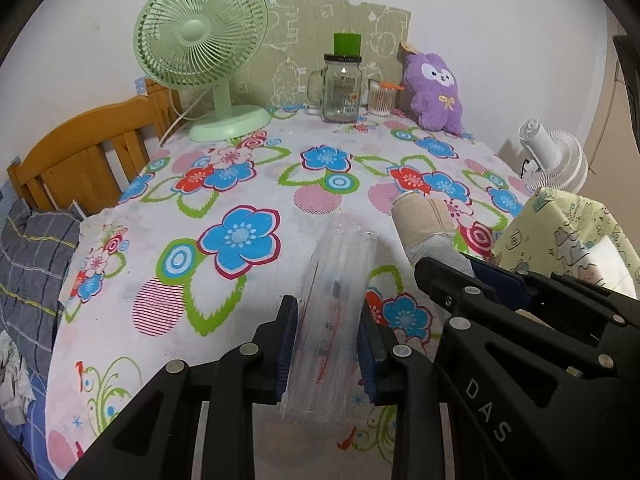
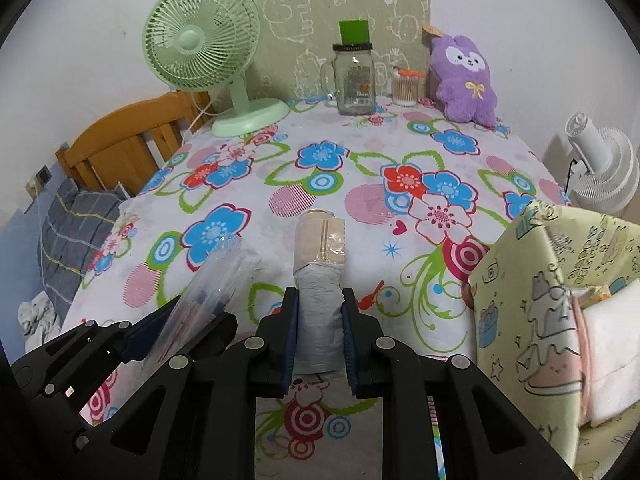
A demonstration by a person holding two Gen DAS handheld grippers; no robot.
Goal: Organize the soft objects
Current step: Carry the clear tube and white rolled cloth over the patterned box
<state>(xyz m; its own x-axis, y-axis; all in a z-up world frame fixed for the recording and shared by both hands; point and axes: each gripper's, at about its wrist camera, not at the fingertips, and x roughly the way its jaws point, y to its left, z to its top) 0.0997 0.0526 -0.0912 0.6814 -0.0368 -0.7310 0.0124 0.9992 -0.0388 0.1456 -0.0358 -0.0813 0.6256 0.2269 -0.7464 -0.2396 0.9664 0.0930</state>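
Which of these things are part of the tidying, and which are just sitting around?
Part of the job:
- clear plastic packet, held in the left gripper
- grey-and-beige roll, held in the right gripper
- patterned fabric bin

Just sitting there:
- green fan
- glass jar
- purple plush
- white fan

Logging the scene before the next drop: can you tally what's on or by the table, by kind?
Fans: 2, green fan and white fan
Plush toys: 1, purple plush
Jars: 2, glass mug jar and cotton swab jar
Held packs: 2, clear pack and grey-beige roll
Fabric bins: 1, yellow bin
Total: 8
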